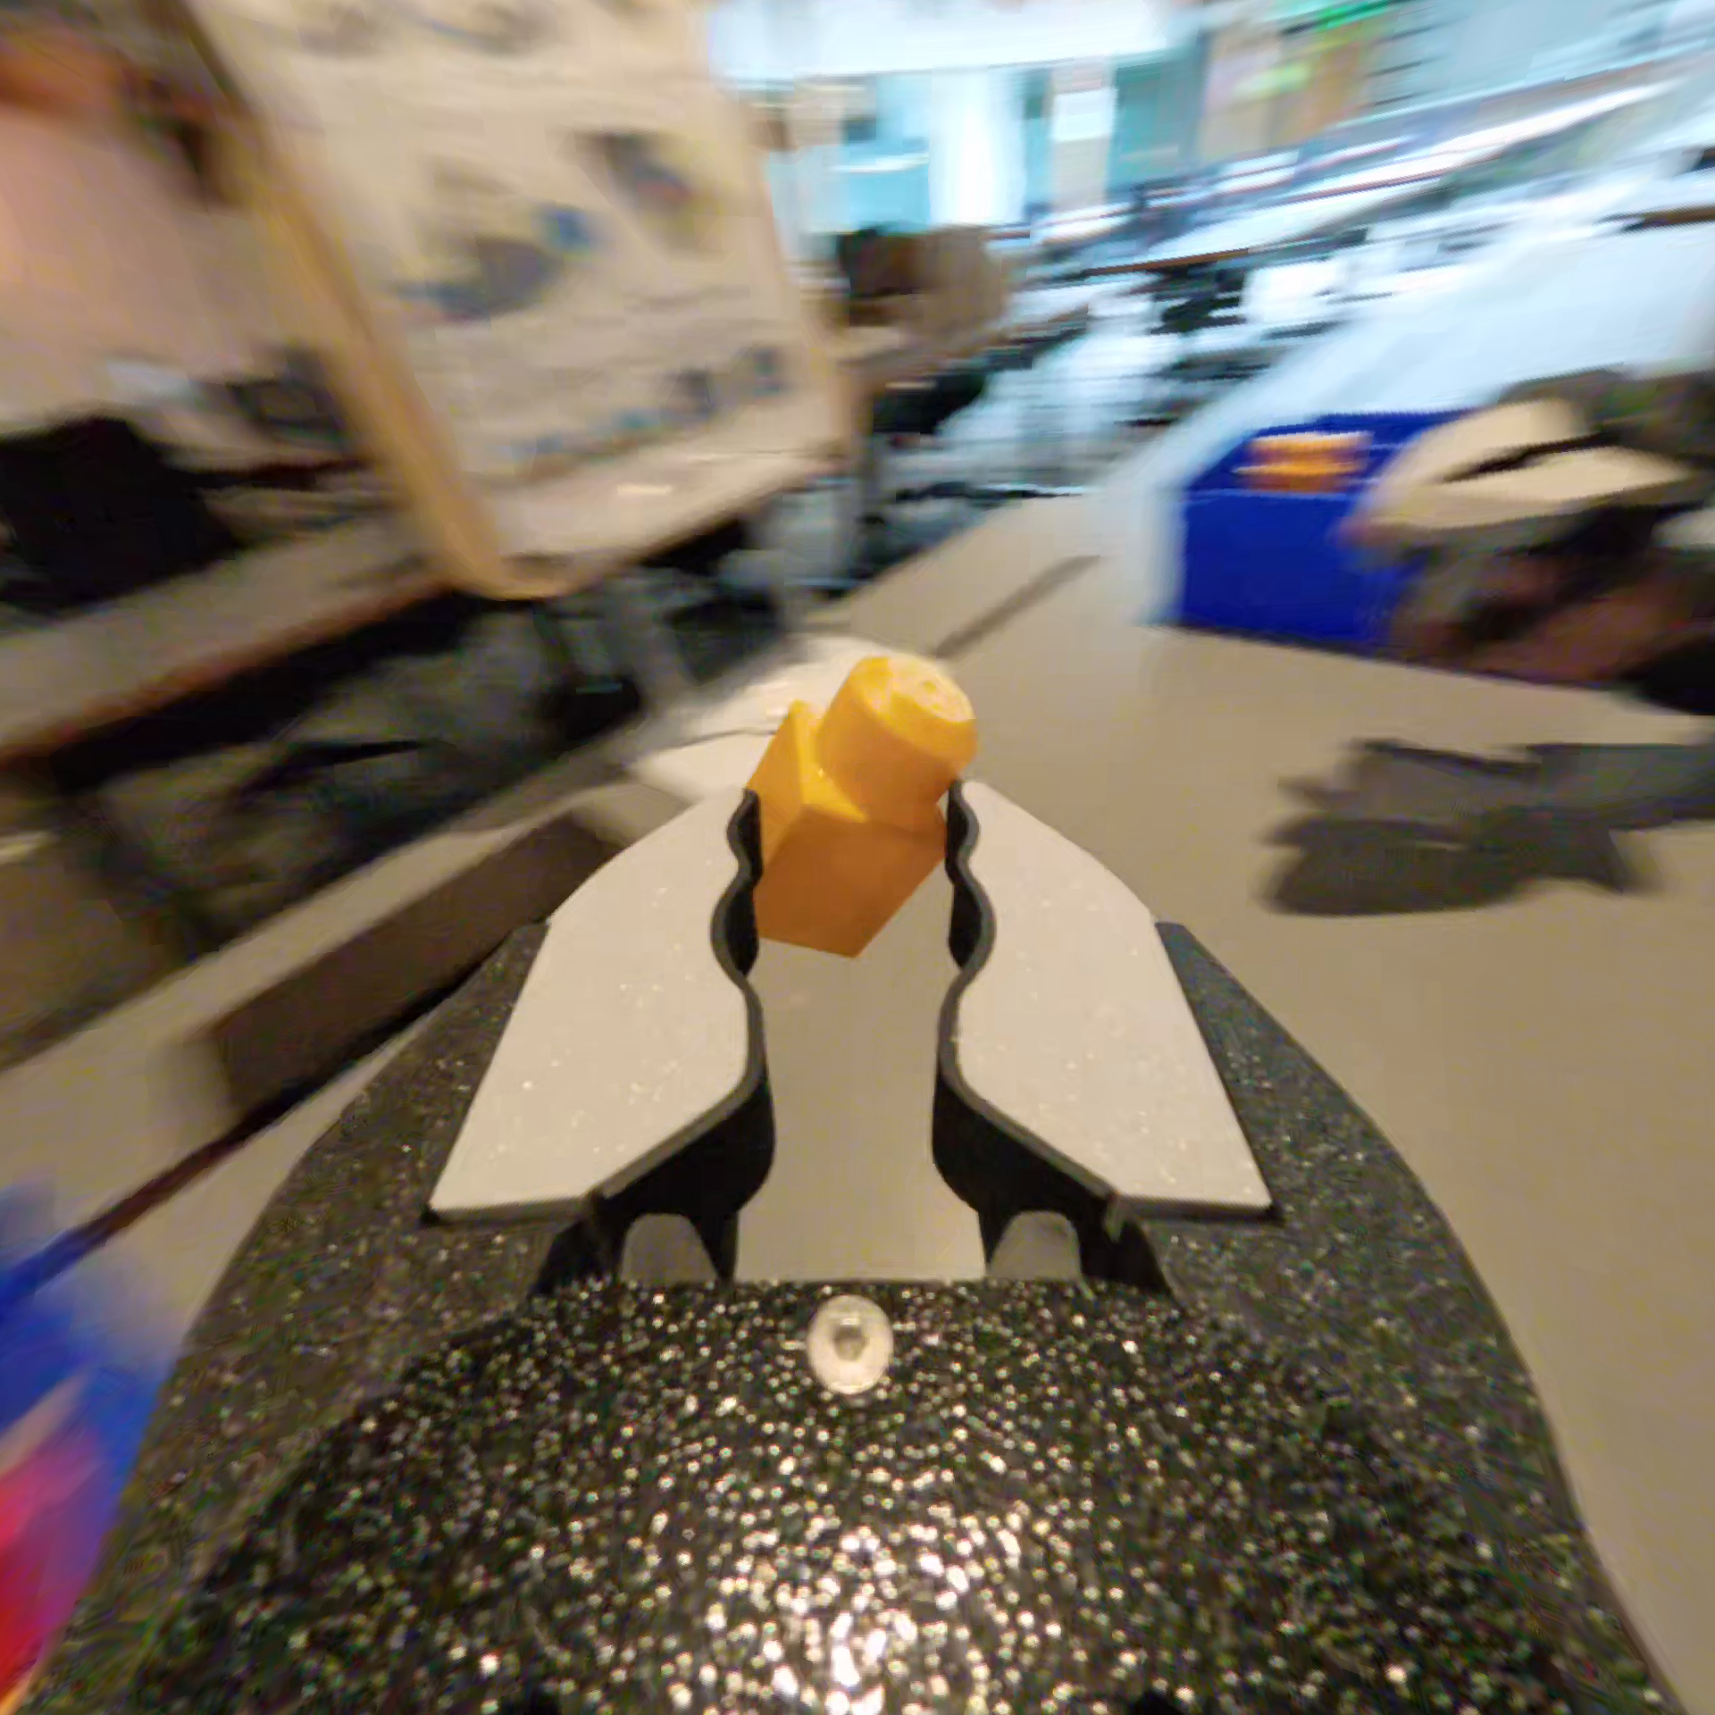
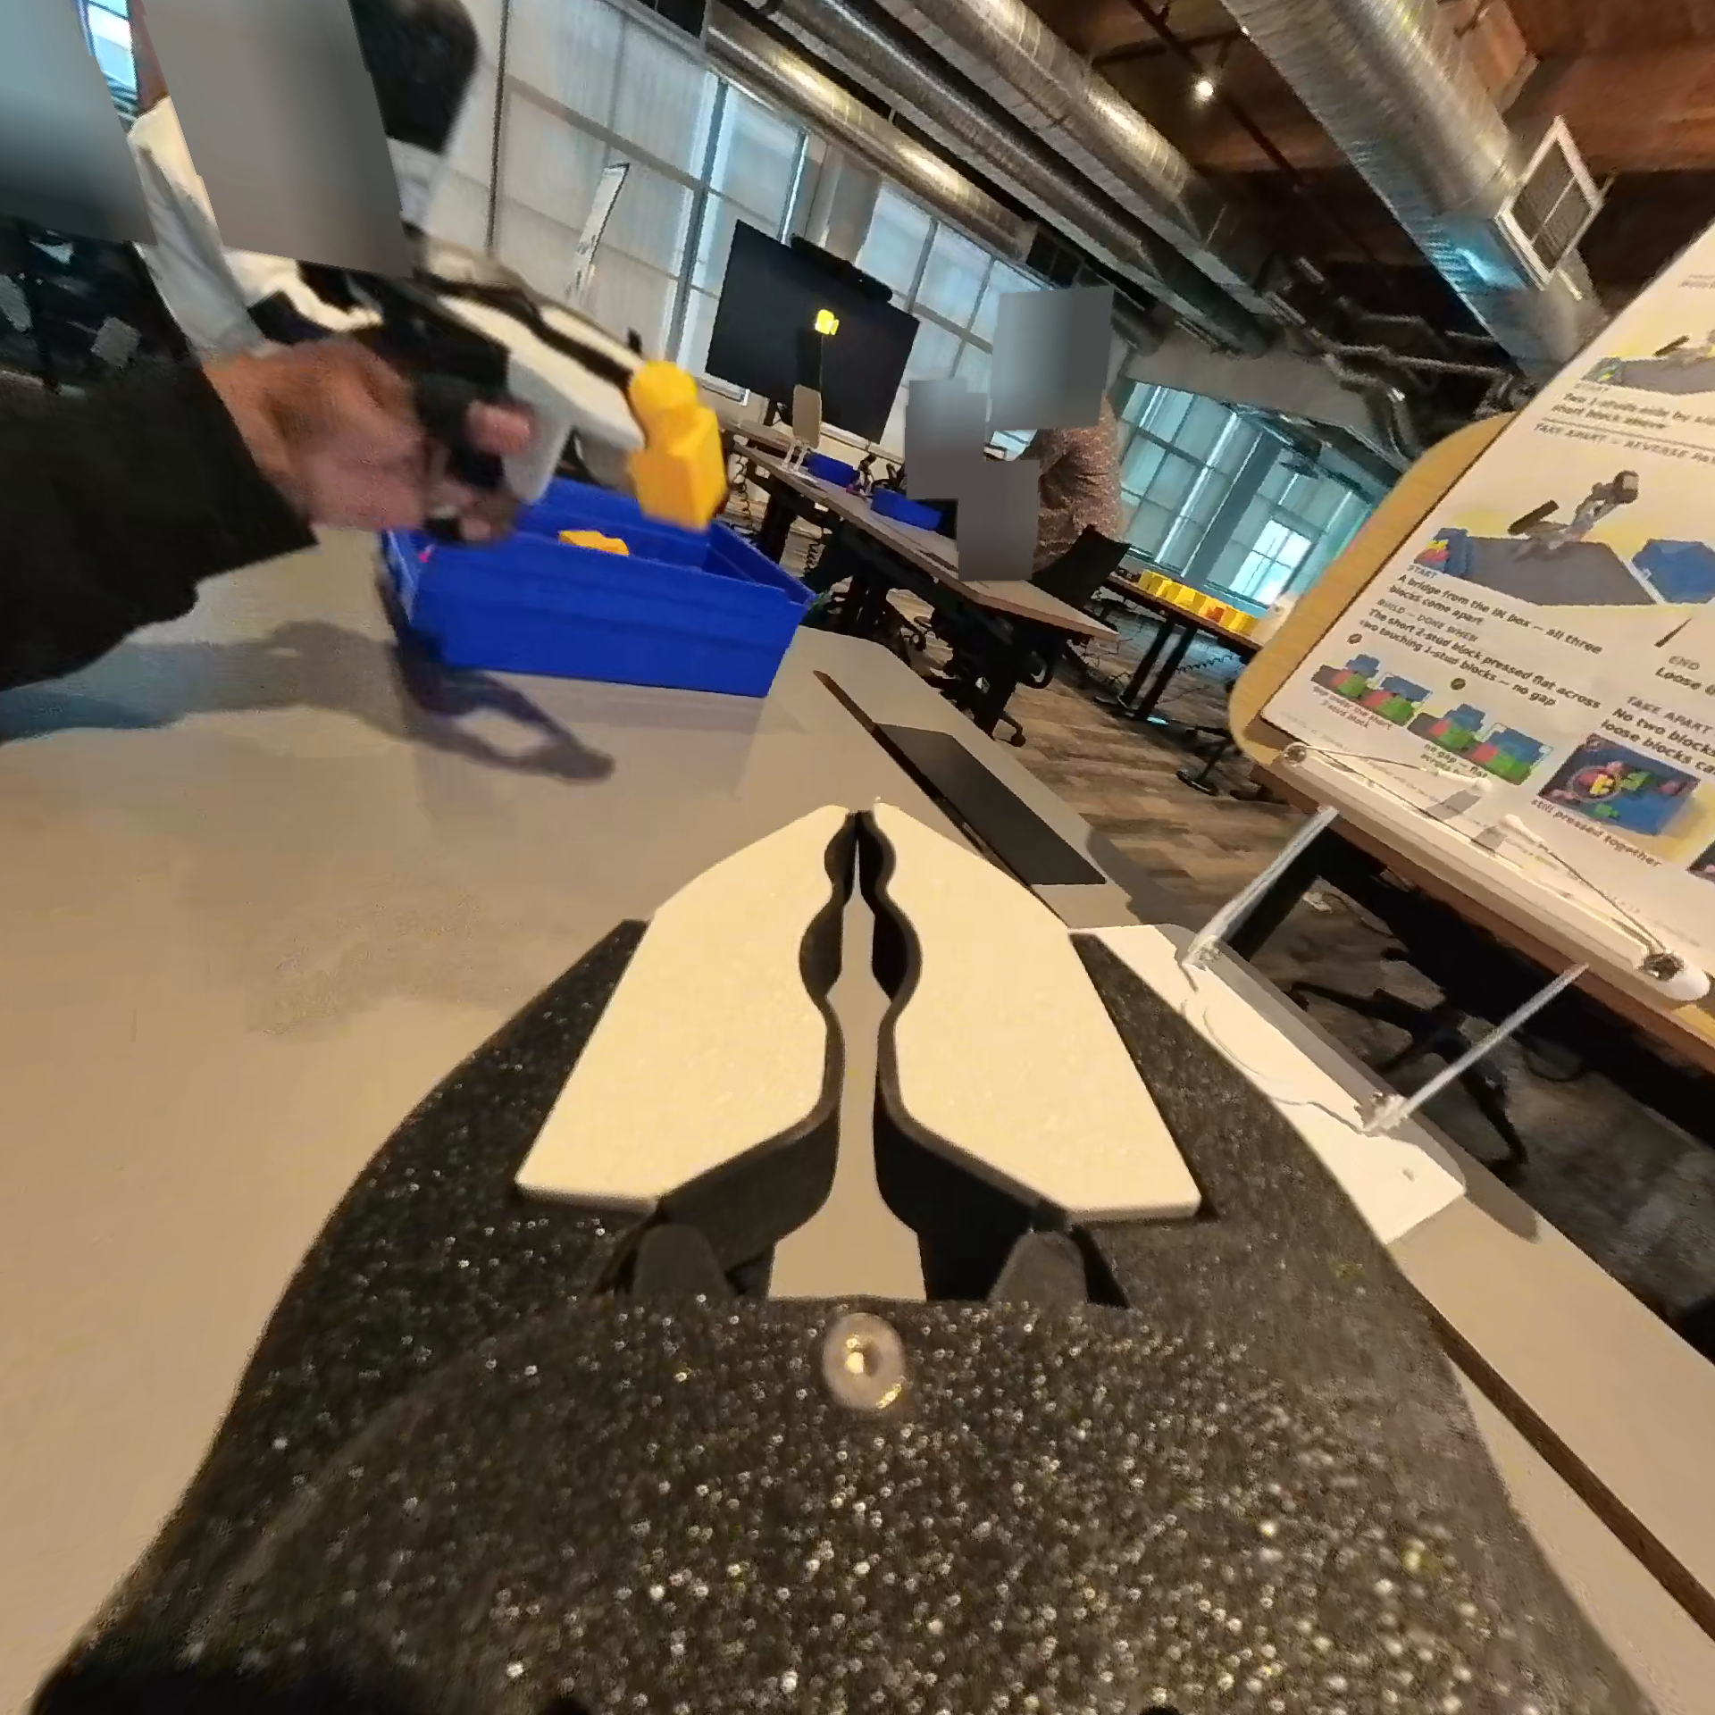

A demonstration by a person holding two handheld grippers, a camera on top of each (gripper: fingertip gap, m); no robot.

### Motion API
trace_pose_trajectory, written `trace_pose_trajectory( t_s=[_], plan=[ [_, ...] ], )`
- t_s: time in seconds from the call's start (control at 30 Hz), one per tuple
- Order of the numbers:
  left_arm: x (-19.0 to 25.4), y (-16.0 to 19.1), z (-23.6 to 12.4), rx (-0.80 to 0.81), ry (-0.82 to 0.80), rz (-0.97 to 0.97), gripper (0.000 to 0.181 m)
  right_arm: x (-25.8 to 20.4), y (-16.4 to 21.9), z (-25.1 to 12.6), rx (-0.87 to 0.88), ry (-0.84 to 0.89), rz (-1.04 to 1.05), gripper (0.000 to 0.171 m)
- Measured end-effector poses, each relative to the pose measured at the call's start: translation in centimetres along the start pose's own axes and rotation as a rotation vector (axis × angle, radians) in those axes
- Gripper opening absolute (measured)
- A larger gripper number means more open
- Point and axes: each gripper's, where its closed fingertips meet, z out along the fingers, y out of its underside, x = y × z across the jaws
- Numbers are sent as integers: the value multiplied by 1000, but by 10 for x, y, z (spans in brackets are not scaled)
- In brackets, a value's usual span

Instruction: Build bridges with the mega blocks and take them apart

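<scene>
My left gripper (image 1: 849, 798) is shut on a yellow one-stud block (image 1: 849, 817), tilted, held in the air above the grey table (image 1: 1206, 928). The same gripper and block (image 2: 676, 445) show in the right wrist view, above a blue bin (image 2: 594, 603) that holds another yellow block (image 2: 594, 541). My right gripper (image 2: 858, 817) is shut and empty, low over the grey table (image 2: 278, 928), pointing toward its far edge. The left wrist view is heavily blurred; a blue bin (image 1: 1281, 557) with a yellow block (image 1: 1304, 464) inside stands at the right.
An instruction board (image 2: 1522, 594) on a stand rises at the right, off the table edge. A dark slot (image 2: 984, 798) lies in the table ahead of my right gripper. A person's hand (image 2: 353, 436) holds the left gripper. Desks and a monitor (image 2: 807, 325) stand beyond. Tip to tip, the grippers are about 25 cm apart.
</scene>
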Motion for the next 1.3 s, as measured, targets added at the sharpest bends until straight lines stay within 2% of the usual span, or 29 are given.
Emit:
trace_pose_trajectory(
  t_s=[0.07,0.13,0.2,0.27,0.4,0.63,0.73,0.83,0.87,0.97,1.07,1.17,1.2,1.23,1.27,1.3],
  plan=[
    [75,8,57,-38,324,-96,37,6,0,-4,0,17,-3,0],
    [138,35,99,-159,538,-180,37,13,2,-9,-11,42,-29,0],
    [182,64,125,-265,647,-210,38,20,7,-14,-29,64,-48,0],
    [201,82,140,-313,670,-224,38,25,14,-17,-41,71,-43,0],
    [204,121,151,-460,607,-139,38,34,27,-20,-68,87,-30,0],
    [205,131,147,-533,618,-125,42,39,33,-21,-82,101,-22,0],
    [197,129,150,-507,557,-102,78,39,33,-21,-83,103,-25,0],
    [172,97,147,-358,474,-57,108,39,33,-21,-85,103,-25,0],
    [158,82,143,-297,428,-38,109,40,34,-22,-85,103,-24,0],
    [94,27,110,-73,222,-9,104,41,35,-22,-85,105,-15,0],
    [-1,-8,41,77,-126,-15,93,42,37,-22,-89,108,-10,0],
    [-98,5,-58,79,-548,-10,85,42,38,-20,-91,108,-9,0],
    [-123,12,-92,96,-665,-78,87,42,37,-20,-90,108,-9,0],
    [-134,12,-118,170,-673,-164,86,41,37,-19,-89,108,-10,0],
    [-145,12,-146,247,-723,-214,76,41,37,-19,-89,107,-11,0],
    [-153,13,-171,296,-785,-230,77,40,37,-18,-89,107,-10,0]
  ],
)
